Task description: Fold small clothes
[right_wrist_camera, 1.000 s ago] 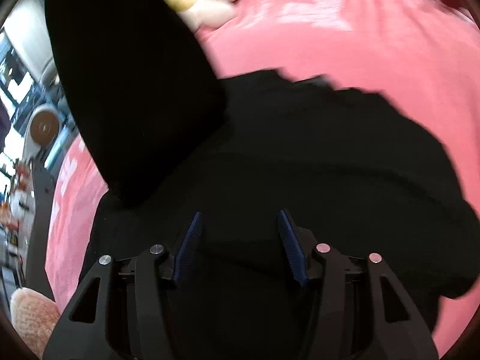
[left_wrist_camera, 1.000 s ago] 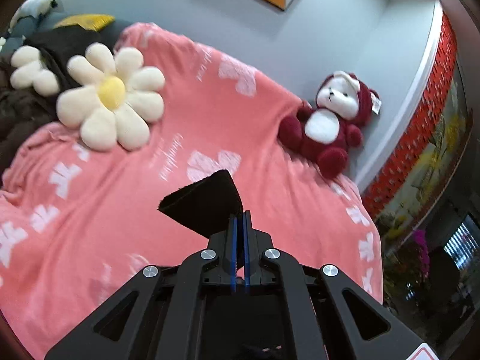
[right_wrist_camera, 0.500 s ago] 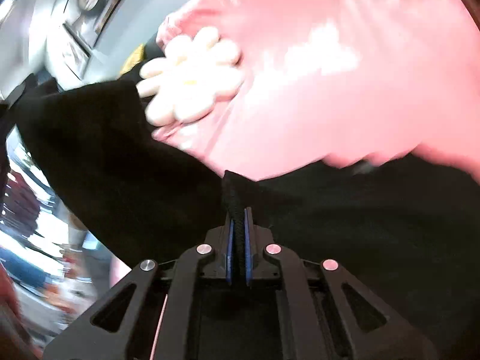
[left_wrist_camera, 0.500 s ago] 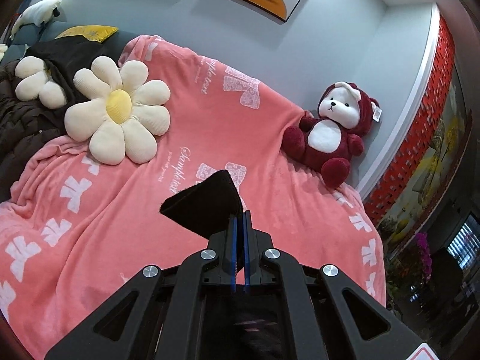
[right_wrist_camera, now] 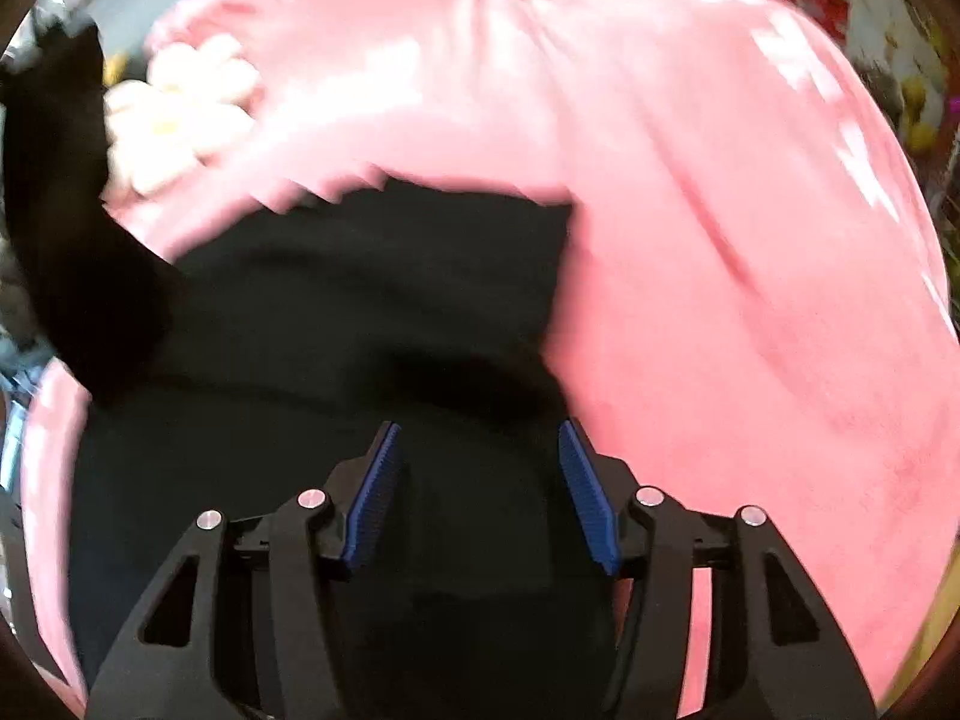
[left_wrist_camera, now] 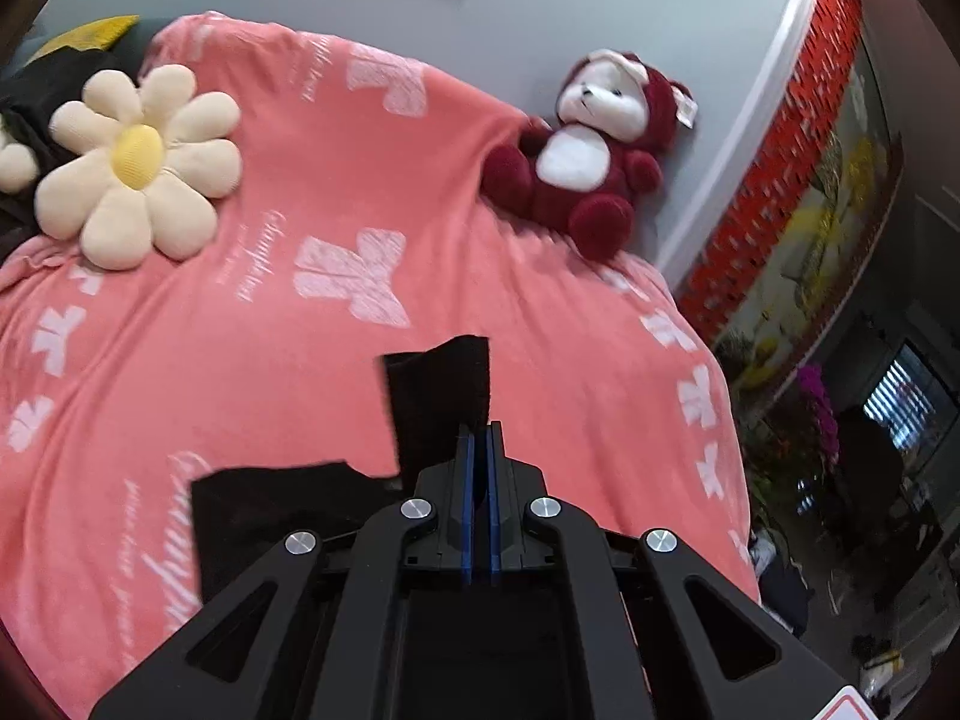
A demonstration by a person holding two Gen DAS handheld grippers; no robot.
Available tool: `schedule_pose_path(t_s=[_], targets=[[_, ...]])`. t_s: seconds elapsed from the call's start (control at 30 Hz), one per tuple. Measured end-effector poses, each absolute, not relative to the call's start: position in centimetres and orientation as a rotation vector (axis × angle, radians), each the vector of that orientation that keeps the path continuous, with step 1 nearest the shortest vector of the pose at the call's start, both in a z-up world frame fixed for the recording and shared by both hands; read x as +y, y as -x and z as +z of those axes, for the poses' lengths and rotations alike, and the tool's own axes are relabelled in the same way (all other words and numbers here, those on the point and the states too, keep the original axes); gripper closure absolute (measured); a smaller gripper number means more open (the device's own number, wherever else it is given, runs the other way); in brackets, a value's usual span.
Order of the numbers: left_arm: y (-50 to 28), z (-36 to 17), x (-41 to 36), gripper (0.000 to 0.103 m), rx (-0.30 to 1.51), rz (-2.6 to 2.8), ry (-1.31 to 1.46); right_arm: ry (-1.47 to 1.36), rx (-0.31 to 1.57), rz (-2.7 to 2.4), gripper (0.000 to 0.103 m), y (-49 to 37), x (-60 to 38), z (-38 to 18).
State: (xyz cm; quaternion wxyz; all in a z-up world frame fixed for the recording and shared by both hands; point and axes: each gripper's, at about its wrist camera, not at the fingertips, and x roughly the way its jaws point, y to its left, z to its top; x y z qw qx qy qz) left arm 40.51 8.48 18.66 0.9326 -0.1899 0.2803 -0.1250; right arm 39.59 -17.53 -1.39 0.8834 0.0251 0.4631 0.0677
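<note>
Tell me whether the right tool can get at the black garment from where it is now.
Probably yes. The right tool is open, its jaws spread directly over the black garment on the pink blanket, with nothing between them. The left tool is shut on a fold of it.

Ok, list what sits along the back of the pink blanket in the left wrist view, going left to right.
Yellow cushion → flower pillow → maroon teddy bear → red patterned wall panel.
</note>
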Motion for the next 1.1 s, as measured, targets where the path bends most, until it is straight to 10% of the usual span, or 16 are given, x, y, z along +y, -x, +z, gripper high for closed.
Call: schedule_pose_path(t_s=[0.1,0.23,0.6,0.63,0.67,0.7,1.1], targets=[[-40.7,17.9,6.3,0.101,0.589,-0.275,0.385,-0.073,0.994,0.201,0.050,-41.2,-17.6,-2.7],[-40.8,17.0,4.3,0.101,0.616,-0.287,0.372,-0.182,0.968,0.114,0.098,-43.2,-21.7,-3.7],[-42.1,14.0,-4.7,0.100,0.689,-0.421,0.297,-0.279,0.972,0.089,0.092,-38.7,-26.4,-2.3],[-42.3,13.3,-6.4,0.086,0.708,-0.449,0.290,-0.278,0.968,0.096,0.091,-38.6,-26.6,-2.0],[-42.4,12.3,-7.7,0.038,0.739,-0.467,0.285,-0.273,0.970,0.098,0.091,-38.6,-26.6,-1.8],[-42.6,10.8,-9.2,0.022,0.791,-0.462,0.264,-0.266,0.975,0.097,0.091,-38.1,-27.3,-1.7],[-34.5,4.5,-0.1,0.023,0.880,-0.203,0.295,-0.219,0.994,0.260,0.077,-44.4,-22.2,0.1]])
